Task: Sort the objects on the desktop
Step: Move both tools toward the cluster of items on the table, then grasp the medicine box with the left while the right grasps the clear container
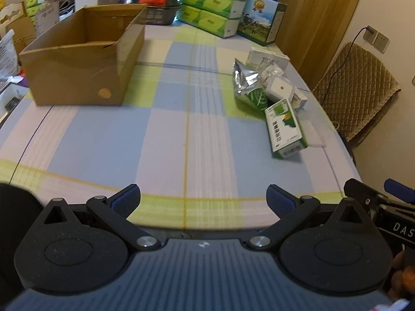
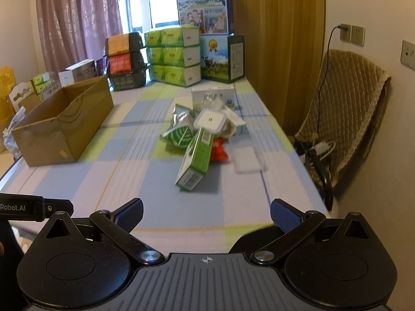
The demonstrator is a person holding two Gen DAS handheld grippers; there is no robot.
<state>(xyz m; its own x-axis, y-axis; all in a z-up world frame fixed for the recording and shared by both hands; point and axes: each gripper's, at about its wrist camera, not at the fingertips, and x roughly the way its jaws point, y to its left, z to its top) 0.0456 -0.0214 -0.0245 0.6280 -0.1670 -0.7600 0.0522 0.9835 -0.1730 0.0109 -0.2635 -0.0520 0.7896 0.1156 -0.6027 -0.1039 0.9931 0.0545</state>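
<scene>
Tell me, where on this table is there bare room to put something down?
The widest bare patch of checked cloth lies between the open cardboard box and the pile of small packages, running toward both open tongs. It is crowded around that pile and along the far edge, with stacked tissue packs.

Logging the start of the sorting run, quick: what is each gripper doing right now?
Left gripper: open, holding nothing, above the tablecloth.
Right gripper: open, holding nothing, facing the green box.
</scene>
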